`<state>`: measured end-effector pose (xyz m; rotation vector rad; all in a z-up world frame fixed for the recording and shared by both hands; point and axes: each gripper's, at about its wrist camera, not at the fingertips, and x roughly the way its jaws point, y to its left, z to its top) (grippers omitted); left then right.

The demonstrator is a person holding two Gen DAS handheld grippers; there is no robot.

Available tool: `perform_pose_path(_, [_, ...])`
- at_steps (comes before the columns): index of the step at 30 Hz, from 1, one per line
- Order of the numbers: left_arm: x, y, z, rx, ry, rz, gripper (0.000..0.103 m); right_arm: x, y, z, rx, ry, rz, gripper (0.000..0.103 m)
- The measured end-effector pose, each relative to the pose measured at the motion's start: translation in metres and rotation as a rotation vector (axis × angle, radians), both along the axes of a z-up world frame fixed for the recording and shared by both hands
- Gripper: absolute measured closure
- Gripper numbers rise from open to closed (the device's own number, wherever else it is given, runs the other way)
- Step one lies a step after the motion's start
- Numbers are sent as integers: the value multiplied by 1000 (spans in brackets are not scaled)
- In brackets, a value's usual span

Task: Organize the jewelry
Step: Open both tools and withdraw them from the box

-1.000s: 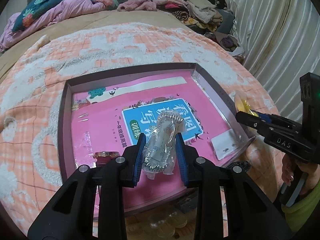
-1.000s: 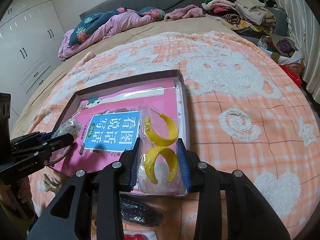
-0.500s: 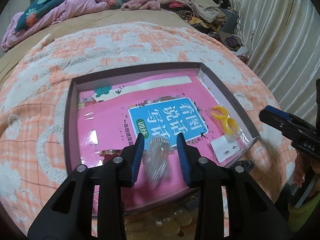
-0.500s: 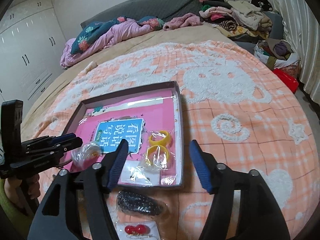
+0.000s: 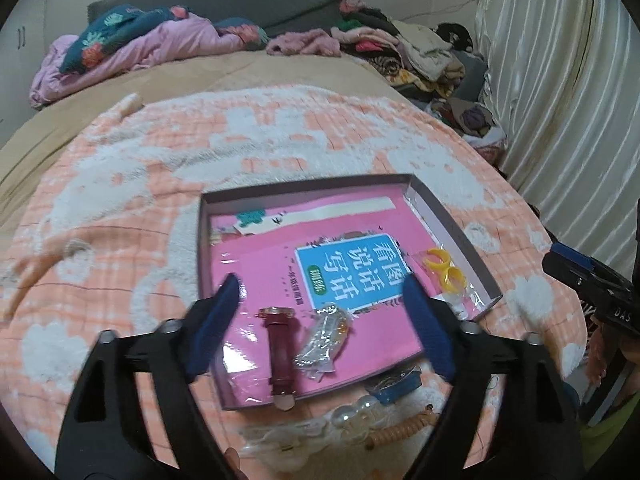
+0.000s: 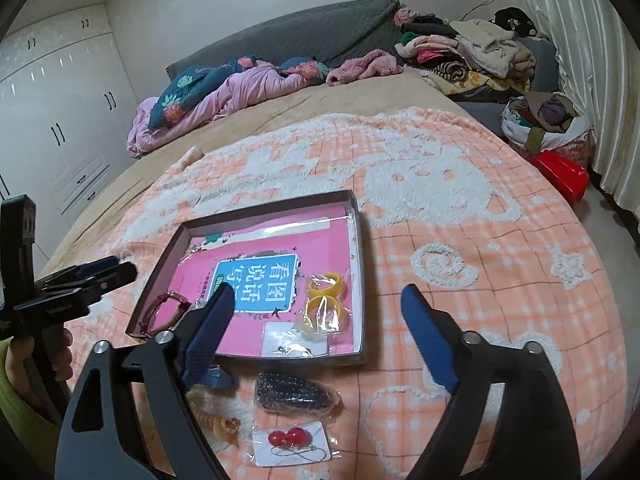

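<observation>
A shallow box [image 5: 452, 220] [image 6: 362, 280] lined with a pink book lies on the orange blanket. Inside lie a dark red watch [image 5: 280, 344] [image 6: 164, 312], a clear bag with silver jewelry [image 5: 324, 340], a bag of yellow hoop earrings [image 5: 446, 270] [image 6: 326, 300] and a small white earring card [image 6: 286, 342]. My left gripper [image 5: 320, 316] is open and empty above the box's near end. My right gripper [image 6: 316, 332] is open and empty above the box's near right corner. Each gripper shows at the edge of the other view.
In front of the box on the blanket lie a black bead bag [image 6: 294, 394], red ball earrings on a card [image 6: 288, 440], a tan spiral hair tie [image 6: 214, 422], pearl beads [image 5: 356, 408] and a blue item [image 5: 396, 388]. Clothes are piled at the bed's far end.
Both grippers have opened and pulled back. The silver jewelry bag left my left gripper and the yellow earrings bag left my right gripper; both now lie in the box.
</observation>
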<state>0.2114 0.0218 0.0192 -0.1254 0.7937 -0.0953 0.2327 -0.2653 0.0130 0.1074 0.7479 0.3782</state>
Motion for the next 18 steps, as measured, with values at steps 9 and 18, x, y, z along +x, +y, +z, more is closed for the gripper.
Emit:
perform_pose_path(9, [-25,10,15,-7,-44,24,14,-15,-2,15,16,-29,-2,15])
perform_pose_path(18, [-51,19,23,-7,-64,46,14,-29,4,21,8,-39,21,15])
